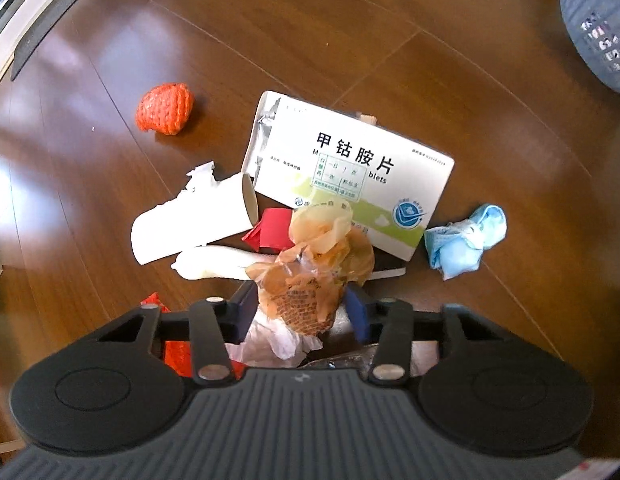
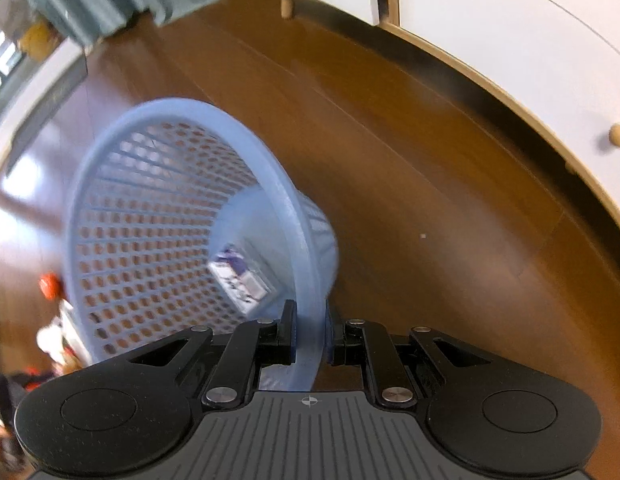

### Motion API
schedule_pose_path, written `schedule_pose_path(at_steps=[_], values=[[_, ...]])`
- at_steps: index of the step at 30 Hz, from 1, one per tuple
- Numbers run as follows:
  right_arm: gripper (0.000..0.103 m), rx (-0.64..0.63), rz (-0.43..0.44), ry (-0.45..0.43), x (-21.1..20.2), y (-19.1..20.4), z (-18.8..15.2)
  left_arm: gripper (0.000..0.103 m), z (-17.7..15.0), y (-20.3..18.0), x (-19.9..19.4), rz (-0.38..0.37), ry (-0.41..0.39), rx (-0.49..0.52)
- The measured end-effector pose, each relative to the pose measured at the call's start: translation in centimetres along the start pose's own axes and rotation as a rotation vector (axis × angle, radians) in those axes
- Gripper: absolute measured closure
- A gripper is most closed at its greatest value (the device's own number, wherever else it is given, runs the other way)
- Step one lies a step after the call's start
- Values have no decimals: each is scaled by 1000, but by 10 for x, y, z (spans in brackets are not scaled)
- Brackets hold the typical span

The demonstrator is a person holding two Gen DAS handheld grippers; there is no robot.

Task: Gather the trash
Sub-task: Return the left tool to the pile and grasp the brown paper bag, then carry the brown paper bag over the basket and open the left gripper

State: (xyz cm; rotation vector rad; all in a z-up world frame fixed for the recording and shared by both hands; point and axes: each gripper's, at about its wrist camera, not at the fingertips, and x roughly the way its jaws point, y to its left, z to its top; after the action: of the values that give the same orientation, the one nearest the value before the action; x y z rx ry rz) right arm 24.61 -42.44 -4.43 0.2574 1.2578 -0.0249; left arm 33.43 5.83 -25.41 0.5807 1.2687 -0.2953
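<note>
Left gripper [image 1: 301, 304] clamped on crumpled tan wrapper [image 1: 316, 268]; right gripper [image 2: 310, 332] pinching blue basket's [image 2: 181, 216] rim.

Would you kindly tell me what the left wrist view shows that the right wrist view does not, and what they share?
Only the left wrist view shows the medicine box, the blue crumpled mask, the paper tube and the left gripper around an orange-brown wrapper wad.

Only the right wrist view shows the right gripper clamped on the basket rim, a small carton inside, and white cabinets.

Both show the blue basket and wooden floor.
</note>
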Motion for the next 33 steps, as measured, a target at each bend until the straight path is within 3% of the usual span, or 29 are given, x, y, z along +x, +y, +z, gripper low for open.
schedule_pose_path(at_steps=[4, 13, 19, 23, 29, 33], values=[[93, -21, -47, 15, 9, -5, 1, 72, 1, 2, -3, 1, -22, -10], [93, 137, 118, 104, 13, 1, 10, 76, 1, 9, -39, 4, -127, -82], [93, 190, 98, 119, 24, 8, 15, 76, 4, 13, -63, -33, -187, -148], [93, 339, 172, 187, 44, -7, 12, 76, 8, 13, -77, -61, -226, -174], [92, 408, 263, 268, 58, -8, 1, 76, 10, 13, -93, -68, -264, -180], [92, 400, 271, 324, 67, -4, 3, 76, 10, 13, -100, -74, -279, -185]])
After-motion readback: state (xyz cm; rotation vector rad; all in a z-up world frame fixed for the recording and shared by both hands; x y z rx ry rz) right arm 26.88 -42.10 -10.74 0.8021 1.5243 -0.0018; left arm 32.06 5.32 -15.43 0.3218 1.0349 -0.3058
